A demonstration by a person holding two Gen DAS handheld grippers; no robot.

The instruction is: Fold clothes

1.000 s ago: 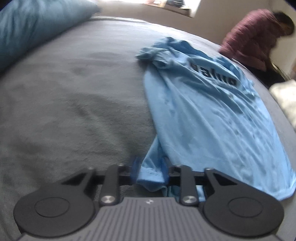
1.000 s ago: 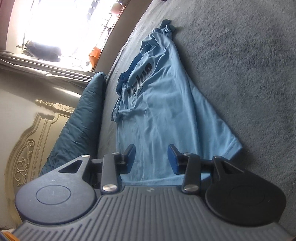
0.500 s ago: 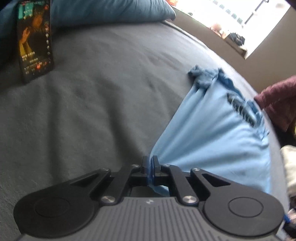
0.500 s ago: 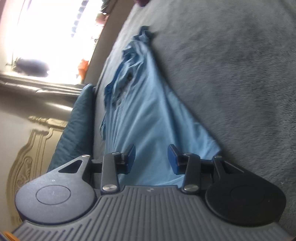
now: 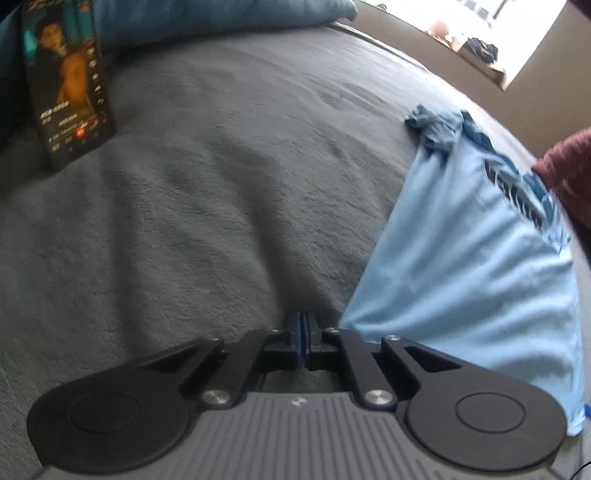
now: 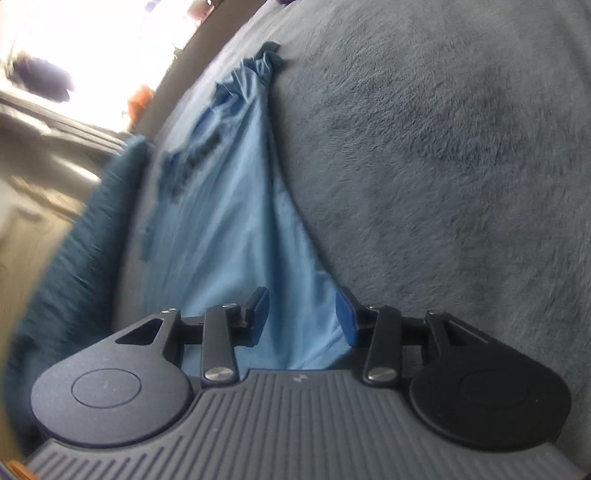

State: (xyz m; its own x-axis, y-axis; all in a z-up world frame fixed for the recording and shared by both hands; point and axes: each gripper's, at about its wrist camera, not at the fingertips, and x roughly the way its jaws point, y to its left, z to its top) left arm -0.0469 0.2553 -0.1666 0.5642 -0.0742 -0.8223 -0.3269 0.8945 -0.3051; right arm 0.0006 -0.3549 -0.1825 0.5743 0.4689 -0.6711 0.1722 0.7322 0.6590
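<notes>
A light blue T-shirt [image 5: 469,266] with dark lettering lies on a grey bed cover [image 5: 203,221], stretched toward its bunched far sleeve. My left gripper [image 5: 302,332] is shut, pads together; no cloth shows between them and the shirt's near corner lies just to its right. In the right wrist view the same shirt [image 6: 236,236] runs away from me. My right gripper [image 6: 302,314] is open with the shirt's near hem lying between and under its blue pads [image 6: 347,317].
A phone [image 5: 66,77] with a lit screen stands at the far left. Teal pillows [image 5: 207,14] lie at the bed's far side and also show in the right wrist view [image 6: 74,266]. A person in a maroon top [image 5: 569,173] is at the right edge.
My left gripper closed from open around the shirt's corner and swung left; the corner now lies to its right. My right gripper stayed open and the shirt pulled taut and narrower.
</notes>
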